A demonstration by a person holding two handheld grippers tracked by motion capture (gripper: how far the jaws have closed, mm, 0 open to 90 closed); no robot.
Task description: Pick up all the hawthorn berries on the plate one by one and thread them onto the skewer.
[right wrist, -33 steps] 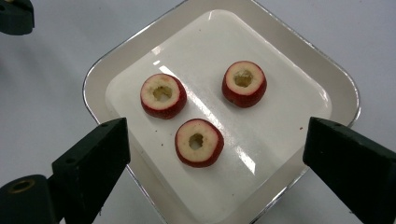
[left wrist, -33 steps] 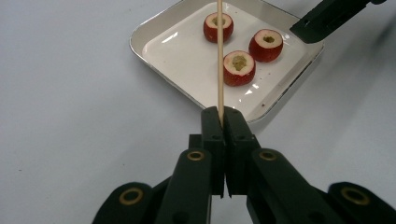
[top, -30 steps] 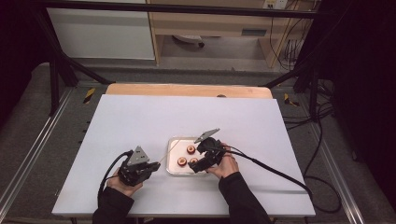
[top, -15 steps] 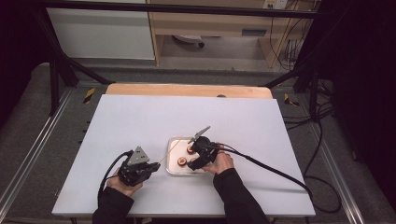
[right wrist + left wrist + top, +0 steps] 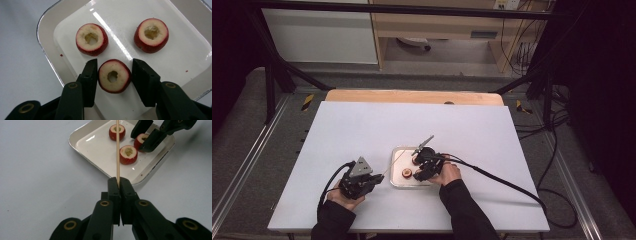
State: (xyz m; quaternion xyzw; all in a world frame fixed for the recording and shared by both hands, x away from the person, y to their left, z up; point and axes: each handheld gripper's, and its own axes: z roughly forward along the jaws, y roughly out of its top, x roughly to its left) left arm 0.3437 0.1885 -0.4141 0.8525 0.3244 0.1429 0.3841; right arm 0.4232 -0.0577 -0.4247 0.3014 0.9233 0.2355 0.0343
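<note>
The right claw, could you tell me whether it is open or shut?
Open: the right claw straddles a cored fruit piece in the tray, with a gap visible on one side.

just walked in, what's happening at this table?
A person works two hand-held tongs over a white tray holding three cored red fruit pieces. The left tongs are shut on a thin wooden skewer that points toward the tray. The right tongs are open, with their jaws on either side of the nearest fruit piece. A gap shows on at least one side, so it is not clamped yet. The other two pieces lie loose in the tray.
</note>
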